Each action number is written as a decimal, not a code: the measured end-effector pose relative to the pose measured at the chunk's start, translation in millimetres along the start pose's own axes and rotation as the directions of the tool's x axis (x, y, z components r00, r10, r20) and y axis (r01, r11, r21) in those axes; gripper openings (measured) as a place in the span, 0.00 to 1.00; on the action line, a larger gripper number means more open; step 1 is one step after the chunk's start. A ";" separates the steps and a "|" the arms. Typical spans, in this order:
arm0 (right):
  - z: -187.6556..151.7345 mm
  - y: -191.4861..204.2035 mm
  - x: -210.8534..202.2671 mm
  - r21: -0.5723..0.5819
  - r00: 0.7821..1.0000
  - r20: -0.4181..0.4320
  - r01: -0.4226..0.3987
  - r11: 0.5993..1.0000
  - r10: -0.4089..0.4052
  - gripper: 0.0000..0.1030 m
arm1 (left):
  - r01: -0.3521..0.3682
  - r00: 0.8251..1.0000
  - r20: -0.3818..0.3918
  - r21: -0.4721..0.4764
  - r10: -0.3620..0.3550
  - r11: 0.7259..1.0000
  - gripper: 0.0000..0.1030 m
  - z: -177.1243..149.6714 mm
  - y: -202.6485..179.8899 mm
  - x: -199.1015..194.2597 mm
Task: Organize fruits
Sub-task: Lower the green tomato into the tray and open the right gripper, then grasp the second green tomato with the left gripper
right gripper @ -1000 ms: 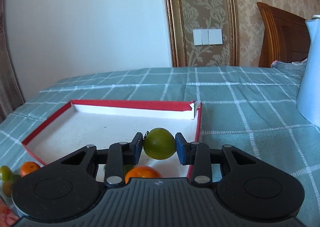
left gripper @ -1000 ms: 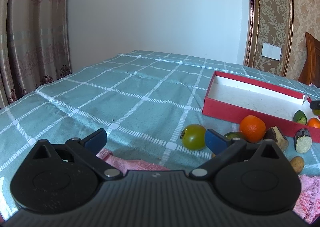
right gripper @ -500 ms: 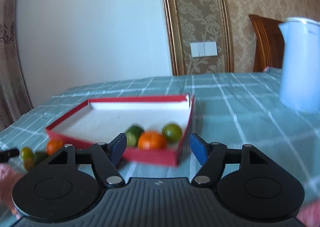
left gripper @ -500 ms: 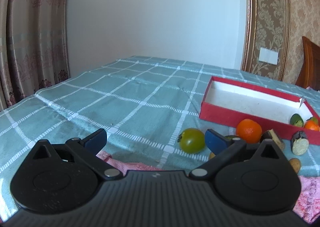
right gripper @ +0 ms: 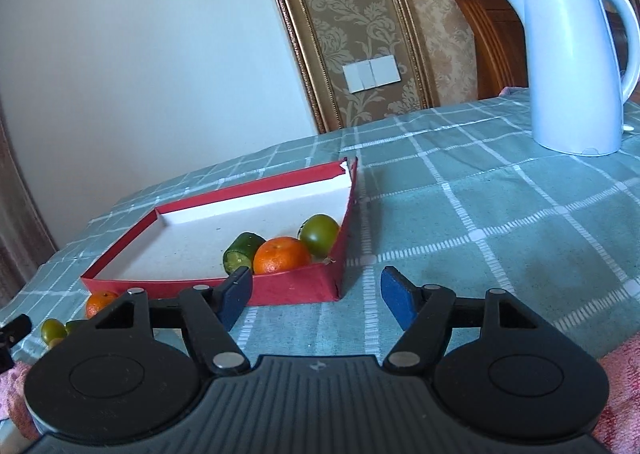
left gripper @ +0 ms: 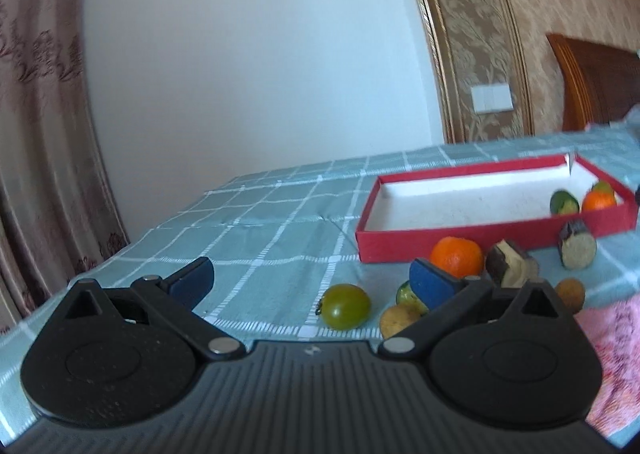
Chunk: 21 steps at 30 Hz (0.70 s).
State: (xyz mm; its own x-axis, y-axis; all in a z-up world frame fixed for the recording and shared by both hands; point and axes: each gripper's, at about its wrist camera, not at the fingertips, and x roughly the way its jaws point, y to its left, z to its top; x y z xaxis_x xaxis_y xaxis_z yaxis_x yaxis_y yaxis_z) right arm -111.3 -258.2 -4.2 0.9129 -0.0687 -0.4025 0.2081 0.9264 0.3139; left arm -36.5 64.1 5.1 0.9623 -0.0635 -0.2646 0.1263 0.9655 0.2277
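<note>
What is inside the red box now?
Inside the red box lie a green tomato, an orange mandarin and a cucumber piece. Its front wall hides their undersides.

A lived-in home, clearly: teal checked tablecloth (right gripper: 500,222), white electric kettle (right gripper: 576,66), gold damask wallpaper (right gripper: 352,14), patterned brown curtain (left gripper: 36,114), carved wooden headboard (left gripper: 596,82).

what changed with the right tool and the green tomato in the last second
The right tool let go of the green tomato, which now lies in the red box beside the orange, then backed away, open and empty. The left tool stays open; fruit outside the box is unmoved.
</note>
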 end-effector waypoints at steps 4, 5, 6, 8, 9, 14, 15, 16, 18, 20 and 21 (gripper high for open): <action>0.9 -4.1 4.1 0.027 1.000 -0.021 -0.015 1.000 0.016 0.69 | 0.019 0.999 -0.040 0.029 -0.018 0.999 0.90 6.4 -1.9 14.4; 1.1 -5.3 4.6 0.034 1.000 -0.024 -0.017 0.999 0.018 0.68 | 0.027 0.998 -0.058 0.010 -0.026 1.000 0.90 7.8 0.7 18.8; 1.2 -6.3 5.0 0.041 0.999 -0.026 -0.021 0.999 0.022 0.68 | 0.028 0.997 -0.077 -0.013 -0.029 1.000 0.90 9.1 3.4 23.3; 1.2 -7.4 5.2 0.047 0.999 -0.026 -0.024 0.999 0.025 0.69 | 0.025 0.991 -0.131 -0.064 -0.033 0.998 0.90 11.4 10.3 34.4; 1.2 -7.4 5.2 0.046 0.999 -0.026 -0.025 0.999 0.026 0.69 | 0.030 0.986 -0.162 -0.090 -0.045 0.995 0.89 11.6 14.1 40.2; 1.3 -7.5 6.6 0.048 0.999 -0.031 -0.028 0.998 0.030 0.69 | 0.055 0.945 -0.301 -0.233 -0.126 0.971 0.76 7.1 31.9 67.5; 1.4 -8.0 6.7 0.050 0.999 -0.032 -0.029 0.998 0.030 0.68 | 0.067 0.941 -0.306 -0.260 -0.148 0.963 0.75 6.0 35.2 70.1; 1.3 -8.3 6.6 0.052 0.999 -0.032 -0.030 0.998 0.031 0.69 | 0.080 0.936 -0.310 -0.284 -0.170 0.956 0.71 5.4 37.8 72.6; 1.4 -8.6 7.1 0.055 0.999 -0.033 -0.030 0.998 0.032 0.69 | 0.096 0.928 -0.317 -0.301 -0.195 0.949 0.65 6.1 39.1 75.3; 1.4 -8.9 7.4 0.057 0.999 -0.035 -0.030 0.998 0.032 0.69 | 0.105 0.926 -0.320 -0.295 -0.202 0.950 0.59 7.1 36.5 76.2; 1.4 -8.8 7.4 0.057 0.999 -0.034 -0.030 0.998 0.032 0.69 | 0.113 0.923 -0.322 -0.294 -0.210 0.949 0.58 6.4 35.7 76.0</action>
State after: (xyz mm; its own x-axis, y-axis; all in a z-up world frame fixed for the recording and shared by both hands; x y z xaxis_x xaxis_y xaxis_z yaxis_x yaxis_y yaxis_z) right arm -105.9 -267.4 -8.8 0.9064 -0.0264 -0.4216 0.2006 0.9053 0.3745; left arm 42.8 92.1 -0.9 0.7844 -0.1799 -0.5936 0.1579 0.9834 -0.0895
